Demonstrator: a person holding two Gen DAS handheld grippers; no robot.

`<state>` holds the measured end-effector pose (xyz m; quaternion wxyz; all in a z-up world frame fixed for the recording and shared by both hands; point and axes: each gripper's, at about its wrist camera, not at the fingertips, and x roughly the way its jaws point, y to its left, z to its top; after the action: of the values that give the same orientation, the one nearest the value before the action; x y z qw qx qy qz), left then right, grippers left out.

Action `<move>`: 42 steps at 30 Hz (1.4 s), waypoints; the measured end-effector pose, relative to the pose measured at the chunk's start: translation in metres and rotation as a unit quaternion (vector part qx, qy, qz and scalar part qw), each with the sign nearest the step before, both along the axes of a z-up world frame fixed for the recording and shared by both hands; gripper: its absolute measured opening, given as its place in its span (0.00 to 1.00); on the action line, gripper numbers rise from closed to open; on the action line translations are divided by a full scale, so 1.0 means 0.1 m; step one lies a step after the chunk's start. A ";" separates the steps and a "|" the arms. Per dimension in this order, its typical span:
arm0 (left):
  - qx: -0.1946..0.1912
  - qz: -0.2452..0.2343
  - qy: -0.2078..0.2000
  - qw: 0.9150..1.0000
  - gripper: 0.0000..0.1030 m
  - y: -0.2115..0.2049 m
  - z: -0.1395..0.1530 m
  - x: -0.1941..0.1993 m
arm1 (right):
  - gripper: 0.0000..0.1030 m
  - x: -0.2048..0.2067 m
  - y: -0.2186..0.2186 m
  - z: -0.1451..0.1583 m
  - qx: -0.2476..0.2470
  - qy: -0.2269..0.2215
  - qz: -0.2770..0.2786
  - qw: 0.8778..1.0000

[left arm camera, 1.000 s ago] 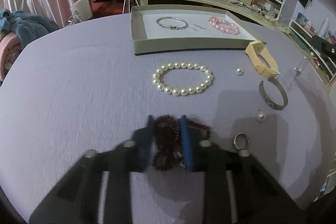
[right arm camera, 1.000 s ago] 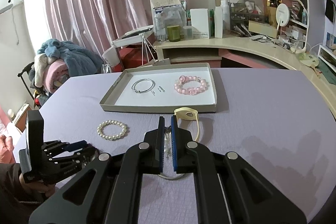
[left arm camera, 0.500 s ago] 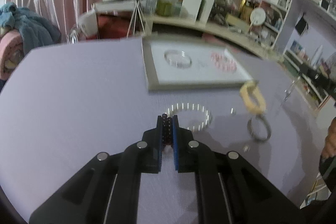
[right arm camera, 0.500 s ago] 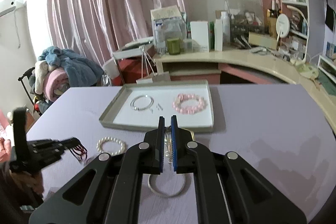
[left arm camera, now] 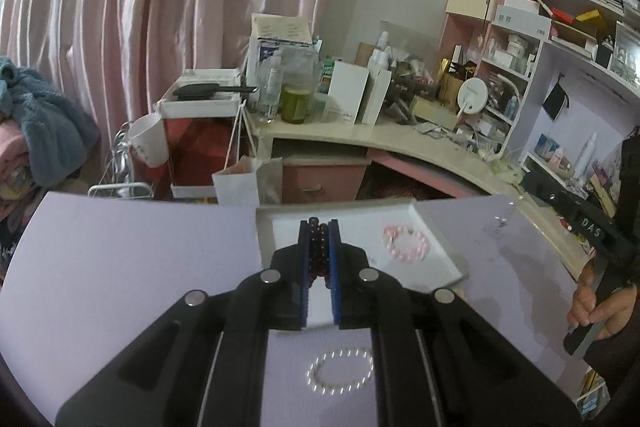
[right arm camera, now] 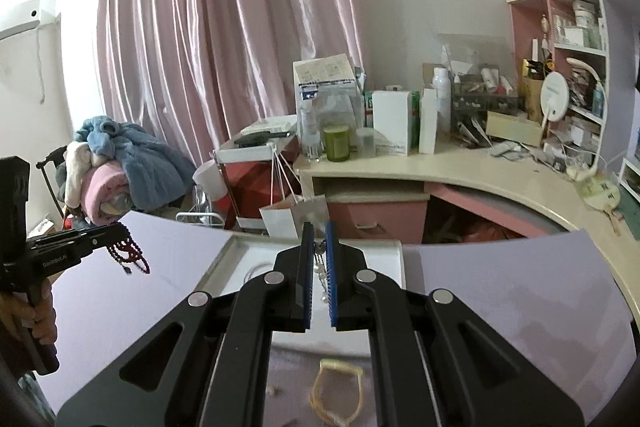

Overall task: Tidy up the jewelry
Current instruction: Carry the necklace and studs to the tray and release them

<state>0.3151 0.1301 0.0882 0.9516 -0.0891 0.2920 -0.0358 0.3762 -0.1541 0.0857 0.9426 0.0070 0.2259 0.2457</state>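
My left gripper (left arm camera: 319,227) is shut on a dark red bead necklace (left arm camera: 319,247), held above the lilac table in front of the grey tray (left arm camera: 440,247). The necklace also dangles from it in the right wrist view (right arm camera: 130,257). A pink bead bracelet (left arm camera: 406,242) lies in the tray. A white pearl bracelet (left arm camera: 340,371) lies on the table below my left gripper. My right gripper (right arm camera: 319,231) is shut on a thin silver chain with pearls (right arm camera: 320,271), held over the tray (right arm camera: 236,253). A silver bangle (right arm camera: 256,271) shows partly in the tray.
A beige watch strap (right arm camera: 336,387) lies on the table below my right gripper. A cluttered desk (right arm camera: 460,163) and pink drawers stand behind the table. A clothes pile (right arm camera: 120,171) sits at far left. The right gripper's handle and hand (left arm camera: 600,291) are at right.
Both grippers have lifted and moved toward the tray with their jewelry. The left gripper closed on the red necklace a second ago and raised it off the table.
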 end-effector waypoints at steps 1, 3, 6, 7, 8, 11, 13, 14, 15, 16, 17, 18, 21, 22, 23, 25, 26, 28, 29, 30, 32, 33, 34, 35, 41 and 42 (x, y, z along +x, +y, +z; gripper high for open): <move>-0.001 -0.001 0.000 1.000 0.08 0.00 0.00 0.04 | 0.06 0.05 0.03 0.00 -0.001 0.002 0.002 1.000; -0.007 -0.005 0.003 1.000 0.08 0.00 0.03 0.18 | 0.06 0.17 0.10 0.00 -0.003 0.007 0.007 1.000; -0.011 -0.013 0.010 1.000 0.08 -0.03 0.00 0.39 | 0.06 0.35 0.20 -0.06 -0.007 0.020 0.011 1.000; -0.013 -0.015 0.014 1.000 0.08 -0.05 -0.03 0.47 | 0.06 0.42 0.23 -0.10 -0.009 0.027 0.012 1.000; -0.014 -0.017 0.016 1.000 0.08 -0.05 -0.05 0.51 | 0.06 0.46 0.25 -0.12 -0.010 0.032 0.012 0.999; -0.014 -0.020 0.028 0.999 0.08 -0.09 -0.15 0.68 | 0.06 0.66 0.31 -0.27 -0.015 0.057 0.009 0.998; -0.015 -0.022 0.035 0.999 0.08 -0.10 -0.23 0.77 | 0.06 0.78 0.34 -0.37 -0.019 0.072 0.006 0.997; -0.015 -0.023 0.039 0.999 0.08 -0.11 -0.27 0.81 | 0.06 0.83 0.35 -0.44 -0.023 0.080 0.005 0.997; -0.014 -0.023 0.041 0.999 0.08 -0.12 -0.30 0.86 | 0.06 0.87 0.36 -0.47 -0.026 0.084 0.003 0.996; -0.014 -0.023 0.044 0.999 0.08 -0.12 -0.33 0.90 | 0.06 0.91 0.37 -0.52 -0.029 0.089 0.002 0.996; -0.015 -0.024 0.046 0.999 0.08 -0.11 -0.35 0.93 | 0.06 0.94 0.36 -0.56 -0.031 0.094 0.001 0.995; -0.015 -0.024 0.048 0.998 0.08 -0.11 -0.37 0.96 | 0.06 0.96 0.37 -0.58 -0.031 0.096 0.000 0.995; -0.017 -0.024 0.052 0.998 0.08 -0.10 -0.42 1.05 | 0.06 1.03 0.36 -0.64 -0.028 0.105 -0.002 0.994; -0.017 -0.025 0.052 0.998 0.08 -0.10 -0.43 1.07 | 0.06 1.04 0.35 -0.66 -0.028 0.107 -0.003 0.994; -0.016 -0.025 0.052 0.998 0.08 -0.11 -0.43 1.08 | 0.06 1.05 0.35 -0.67 -0.028 0.108 -0.003 0.994; -0.015 -0.026 0.054 0.998 0.08 -0.12 -0.45 1.12 | 0.06 1.07 0.36 -0.70 -0.028 0.115 0.002 0.993; -0.015 -0.027 0.055 0.998 0.08 -0.13 -0.45 1.13 | 0.06 1.08 0.37 -0.71 -0.029 0.118 0.004 0.993; -0.015 -0.028 0.056 0.998 0.08 -0.14 -0.47 1.15 | 0.08 1.09 0.37 -0.74 -0.027 0.129 0.006 0.991; -0.015 -0.029 0.057 0.998 0.08 -0.15 -0.47 1.15 | 0.13 1.10 0.36 -0.75 -0.025 0.134 0.007 0.991; -0.015 -0.030 0.058 0.998 0.08 -0.15 -0.48 1.16 | 0.28 1.10 0.34 -0.75 -0.023 0.137 0.005 0.990; -0.014 -0.031 0.060 0.998 0.08 -0.17 -0.49 1.17 | 0.48 1.06 0.29 -0.73 -0.014 0.131 -0.002 0.991; -0.014 -0.031 0.060 0.998 0.08 -0.17 -0.49 1.17 | 0.48 1.06 0.27 -0.73 -0.012 0.129 -0.004 0.992; -0.014 -0.031 0.061 0.998 0.08 -0.18 -0.49 1.18 | 0.48 1.05 0.25 -0.72 -0.011 0.128 -0.006 0.992; -0.014 -0.032 0.062 0.997 0.08 -0.18 -0.50 1.18 | 0.48 1.05 0.24 -0.70 -0.009 0.127 -0.009 0.992; -0.018 -0.035 0.069 0.997 0.08 -0.21 -0.56 1.22 | 0.48 1.03 0.11 -0.66 0.003 0.129 -0.027 0.991; -0.018 -0.036 0.072 0.997 0.08 -0.22 -0.58 1.24 | 0.48 1.01 0.09 -0.67 0.004 0.131 -0.028 0.991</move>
<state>0.4387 0.1081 0.0302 0.9245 -0.0977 0.3620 -0.0682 0.4775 -0.1454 0.0187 0.9114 0.0494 0.3462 0.2169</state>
